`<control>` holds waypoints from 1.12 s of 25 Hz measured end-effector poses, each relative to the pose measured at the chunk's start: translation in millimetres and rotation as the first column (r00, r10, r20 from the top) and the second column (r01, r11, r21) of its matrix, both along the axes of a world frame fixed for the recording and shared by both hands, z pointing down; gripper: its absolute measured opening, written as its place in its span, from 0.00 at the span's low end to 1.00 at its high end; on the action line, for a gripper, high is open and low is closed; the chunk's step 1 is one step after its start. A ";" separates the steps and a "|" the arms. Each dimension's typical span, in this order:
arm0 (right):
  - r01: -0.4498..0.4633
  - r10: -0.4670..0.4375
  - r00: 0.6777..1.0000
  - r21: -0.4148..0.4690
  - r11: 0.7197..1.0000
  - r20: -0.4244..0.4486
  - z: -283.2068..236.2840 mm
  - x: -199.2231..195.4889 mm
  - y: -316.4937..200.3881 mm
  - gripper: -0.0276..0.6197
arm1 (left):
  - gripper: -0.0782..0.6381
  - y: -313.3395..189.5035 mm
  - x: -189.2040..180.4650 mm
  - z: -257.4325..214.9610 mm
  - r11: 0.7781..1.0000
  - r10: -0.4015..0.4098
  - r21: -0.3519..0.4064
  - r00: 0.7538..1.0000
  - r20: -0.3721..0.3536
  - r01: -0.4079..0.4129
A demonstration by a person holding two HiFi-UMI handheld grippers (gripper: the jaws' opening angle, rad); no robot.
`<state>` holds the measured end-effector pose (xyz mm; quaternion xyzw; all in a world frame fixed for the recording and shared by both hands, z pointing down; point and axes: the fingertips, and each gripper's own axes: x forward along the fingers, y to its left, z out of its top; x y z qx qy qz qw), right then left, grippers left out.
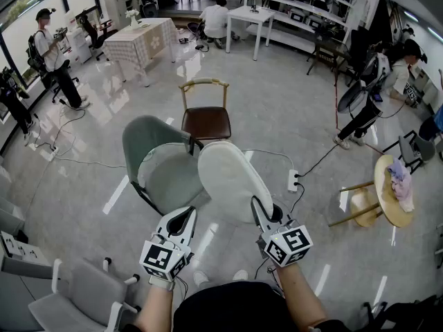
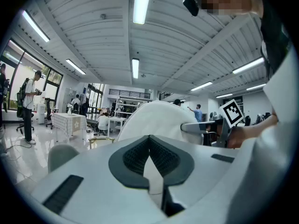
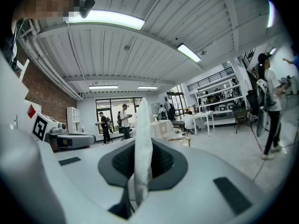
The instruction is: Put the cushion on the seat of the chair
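Glossy grey floor [image 1: 277, 109] — green chair [image 1: 149, 140], brown chair [image 1: 205, 122], power strip [image 1: 292, 180] on it.

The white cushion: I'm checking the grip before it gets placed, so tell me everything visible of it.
The round white fabric cushion looks flat and padded. It is held in the air, tilted up on edge, beside the grey-green shell chair, not yet on a seat. The right tool is shut on its near rim, fabric pinched between its jaws.

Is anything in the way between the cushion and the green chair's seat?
Nothing visible. The cushion, pinched in the right gripper, is held up by the right edge of the green chair's seat, which looks bare.
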<state>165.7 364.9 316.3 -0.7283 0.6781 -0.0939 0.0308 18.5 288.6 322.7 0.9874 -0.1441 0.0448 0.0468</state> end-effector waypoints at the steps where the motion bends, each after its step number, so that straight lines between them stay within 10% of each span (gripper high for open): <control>1: 0.000 0.000 1.000 -0.005 1.000 -0.002 1.4 -5.4 -2.0 0.10 | 0.12 -3.2 -3.8 -2.7 1.000 -0.007 -0.005 1.000 0.002 0.007; 28: -0.079 0.076 0.997 -0.108 0.991 -0.030 26.7 -64.5 -80.5 0.10 | 0.12 -81.2 -96.6 18.9 0.999 -0.020 -0.042 1.000 0.010 0.020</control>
